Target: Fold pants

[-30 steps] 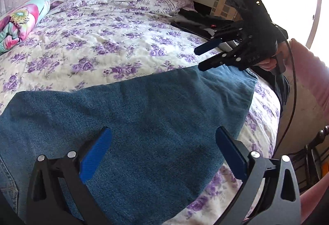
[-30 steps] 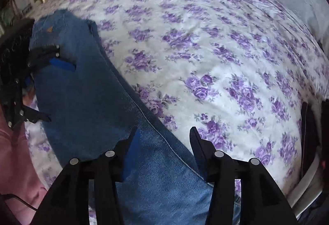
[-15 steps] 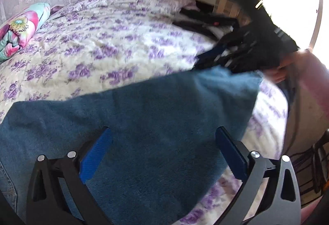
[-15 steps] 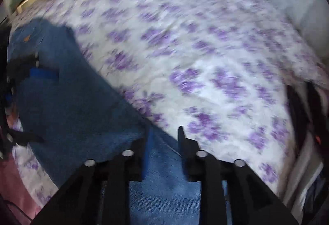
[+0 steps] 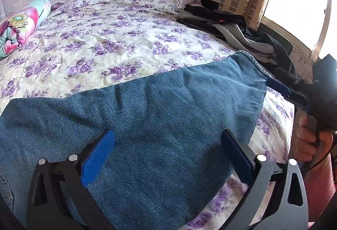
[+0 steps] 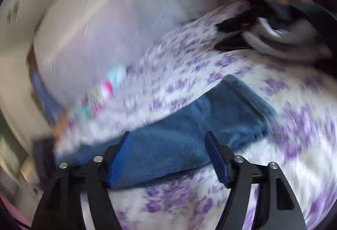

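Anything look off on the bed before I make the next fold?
The blue denim pants lie flat, no bunching visible. Only oddity: a loose heap of dark and grey clothes at the far edge of the purple-flowered bedspread, just beyond the pants' hem. The right wrist view is motion-blurred.

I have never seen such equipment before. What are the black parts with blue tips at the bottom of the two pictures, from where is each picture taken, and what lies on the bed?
There is no robot here. A person holds a hand-held two-finger tool in each hand, and each tool carries a wide-angle camera that looks forward along its fingers.

The sharp picture is from the left gripper; its jaws stand wide open above the blue jeans and hold nothing. At its right edge the person's right hand holds the other tool.

The blurred picture is from the right gripper, which is moving; its jaws are open too, over the jeans' end.

The jeans lie spread on a purple-flowered bedspread. Further back are a colourful rolled blanket and a pile of dark clothes.
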A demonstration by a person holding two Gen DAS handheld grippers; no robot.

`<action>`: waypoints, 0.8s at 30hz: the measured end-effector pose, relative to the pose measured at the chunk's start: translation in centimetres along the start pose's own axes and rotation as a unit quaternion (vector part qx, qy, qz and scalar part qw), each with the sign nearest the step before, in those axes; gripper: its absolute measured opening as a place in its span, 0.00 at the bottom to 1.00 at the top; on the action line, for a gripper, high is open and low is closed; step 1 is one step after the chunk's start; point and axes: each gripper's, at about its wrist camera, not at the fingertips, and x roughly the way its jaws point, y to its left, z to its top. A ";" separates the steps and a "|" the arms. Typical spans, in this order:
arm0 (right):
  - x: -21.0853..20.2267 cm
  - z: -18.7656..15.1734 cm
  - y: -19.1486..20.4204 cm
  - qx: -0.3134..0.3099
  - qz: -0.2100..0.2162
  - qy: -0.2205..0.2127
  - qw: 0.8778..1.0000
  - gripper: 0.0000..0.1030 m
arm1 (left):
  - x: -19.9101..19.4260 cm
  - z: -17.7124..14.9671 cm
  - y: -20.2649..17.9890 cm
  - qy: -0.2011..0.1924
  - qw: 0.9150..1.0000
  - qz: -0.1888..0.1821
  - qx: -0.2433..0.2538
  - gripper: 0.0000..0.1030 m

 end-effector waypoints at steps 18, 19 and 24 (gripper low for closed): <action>2.7 0.7 -3.6 0.131 -0.123 0.050 0.982 0.90 | 0.7 -0.4 -1.4 0.022 0.997 0.063 0.036 0.96; 3.3 0.9 -3.7 0.125 -0.120 0.052 0.983 0.93 | 0.7 -0.4 -1.4 0.022 0.997 0.062 0.036 0.96; 4.7 1.3 -3.5 0.104 -0.137 0.052 0.984 0.95 | 0.7 -0.4 -1.4 0.022 0.997 0.062 0.035 0.96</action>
